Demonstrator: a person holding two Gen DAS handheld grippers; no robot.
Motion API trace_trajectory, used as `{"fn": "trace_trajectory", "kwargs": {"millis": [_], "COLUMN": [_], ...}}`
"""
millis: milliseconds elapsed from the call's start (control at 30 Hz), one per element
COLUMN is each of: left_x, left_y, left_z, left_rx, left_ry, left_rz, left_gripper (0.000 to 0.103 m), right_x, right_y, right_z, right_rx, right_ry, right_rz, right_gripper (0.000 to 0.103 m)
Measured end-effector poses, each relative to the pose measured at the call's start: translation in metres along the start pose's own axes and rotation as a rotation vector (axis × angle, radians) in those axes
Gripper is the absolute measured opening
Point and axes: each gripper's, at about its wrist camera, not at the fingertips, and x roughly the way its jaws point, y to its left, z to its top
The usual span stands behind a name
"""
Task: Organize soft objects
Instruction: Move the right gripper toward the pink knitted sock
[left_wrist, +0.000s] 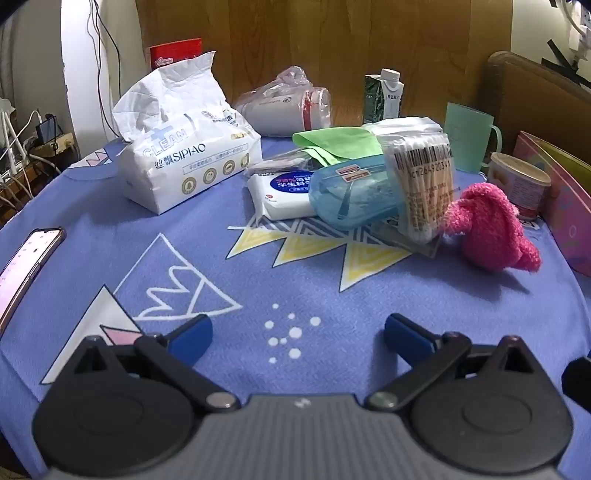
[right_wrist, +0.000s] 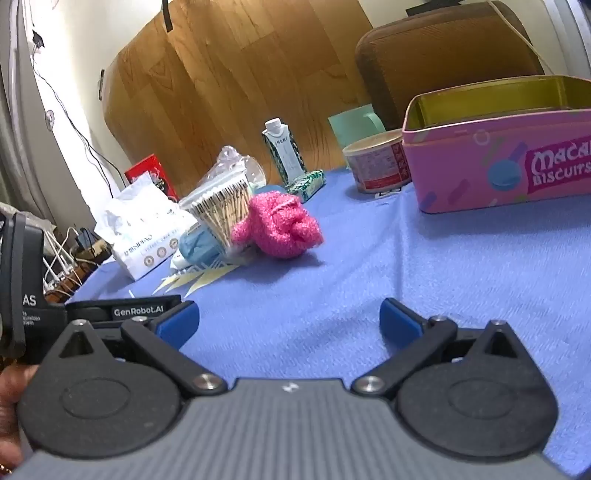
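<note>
A fluffy pink sock bundle (left_wrist: 487, 229) lies on the blue tablecloth at the right; it also shows in the right wrist view (right_wrist: 280, 225). A white tissue pack (left_wrist: 184, 162) stands at the left, a wet-wipe pack (left_wrist: 280, 195) in the middle, and a green cloth (left_wrist: 340, 144) behind it. An open pink biscuit tin (right_wrist: 498, 162) stands at the right. My left gripper (left_wrist: 297, 336) is open and empty, low over the cloth. My right gripper (right_wrist: 288, 325) is open and empty, short of the pink bundle.
A bag of cotton swabs (left_wrist: 424, 184) leans on a blue plastic case (left_wrist: 354, 195). A phone (left_wrist: 26, 266) lies at the left edge. A mint mug (left_wrist: 469, 136), a paper tub (left_wrist: 521, 184), a carton (left_wrist: 384, 96) and a bagged item (left_wrist: 288, 107) stand behind.
</note>
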Motion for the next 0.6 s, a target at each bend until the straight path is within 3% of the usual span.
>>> {"fn": "trace_trajectory", "kwargs": {"millis": [367,600], "left_x": [-0.001,-0.006], "left_y": [-0.004,-0.002], "left_z": [0.004,0.0], "left_rx": [-0.014,0.002], "left_ry": [-0.018,-0.051], "left_rz": [0.009,-0.016], "left_gripper": [0.103,0.103], "right_x": [0.0,0.004], "right_y": [-0.001,0.01], "right_z": [0.0,-0.002], "right_rx": [0.005,-0.051], "right_ry": [-0.007,0.006], "right_rz": [0.001,-0.055], "right_gripper": [0.103,0.103]}}
